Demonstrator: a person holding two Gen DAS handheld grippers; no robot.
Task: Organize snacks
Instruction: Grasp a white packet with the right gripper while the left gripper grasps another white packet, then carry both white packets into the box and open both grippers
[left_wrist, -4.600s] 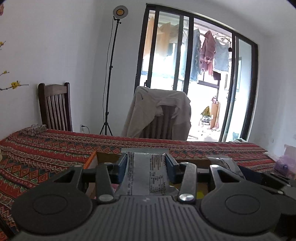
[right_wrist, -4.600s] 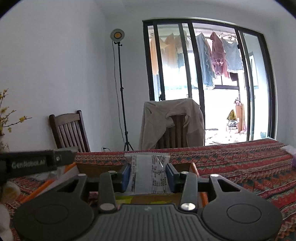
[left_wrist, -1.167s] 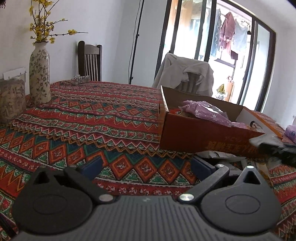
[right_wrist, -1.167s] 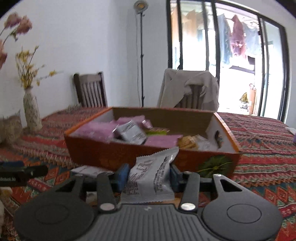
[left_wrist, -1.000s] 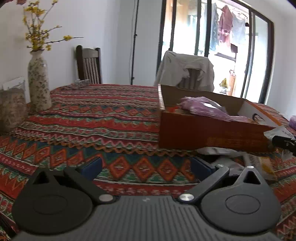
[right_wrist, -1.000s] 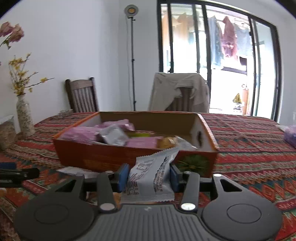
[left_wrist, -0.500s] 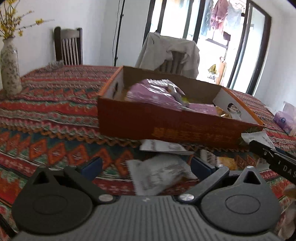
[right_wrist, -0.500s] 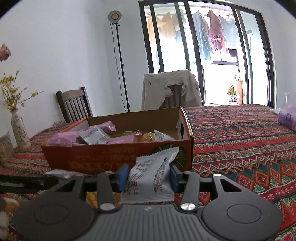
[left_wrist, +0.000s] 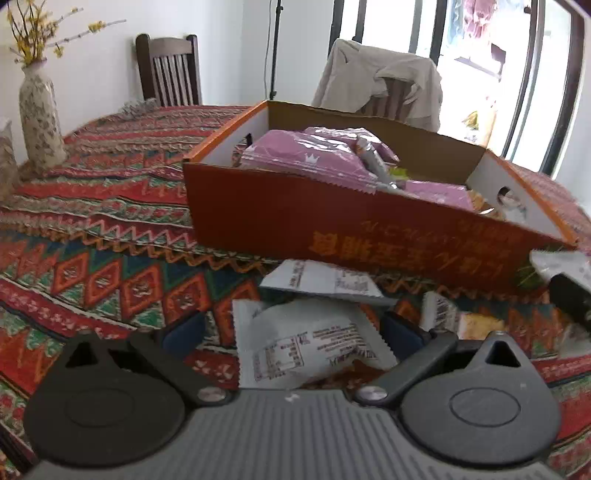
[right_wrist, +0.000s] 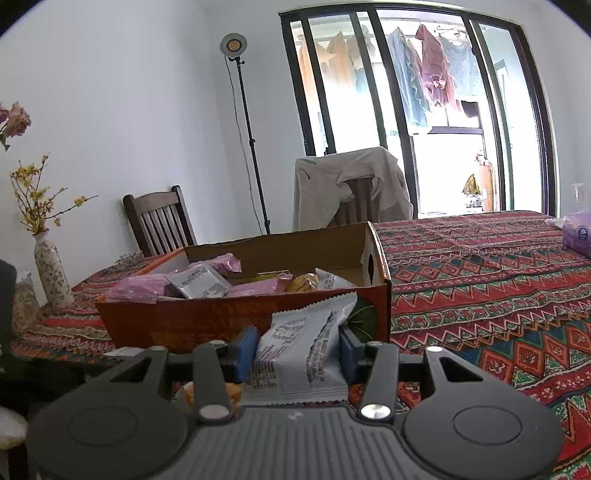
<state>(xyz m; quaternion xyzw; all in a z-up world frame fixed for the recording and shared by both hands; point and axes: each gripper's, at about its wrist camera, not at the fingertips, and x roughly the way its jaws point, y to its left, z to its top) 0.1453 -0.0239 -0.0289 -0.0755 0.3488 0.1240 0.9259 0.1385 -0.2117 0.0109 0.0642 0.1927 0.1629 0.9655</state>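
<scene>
An orange cardboard box (left_wrist: 332, 225) stands on the patterned tablecloth and holds purple snack packets (left_wrist: 306, 155) among others. Just in front of it, my left gripper (left_wrist: 291, 332) is open, tilted down over a white snack packet (left_wrist: 306, 343) that lies on the cloth between its blue pads without touching them. A second white packet (left_wrist: 317, 280) lies flat against the box foot, and a yellow one (left_wrist: 476, 325) lies to the right. My right gripper (right_wrist: 297, 349) is shut on another white snack packet (right_wrist: 303, 350), held near the box's (right_wrist: 240, 321) front right corner.
A flowered vase (left_wrist: 38, 122) with yellow twigs stands at the left of the table. Two chairs are at the far side, one (right_wrist: 351, 199) draped with a beige jacket. A purple tissue pack (right_wrist: 578, 236) lies far right. A light stand (right_wrist: 247, 147) rises by the wall.
My left gripper has swung toward the box and tipped down, so a white packet on the cloth now lies between its open jaws. The right gripper keeps its packet and has barely shifted.
</scene>
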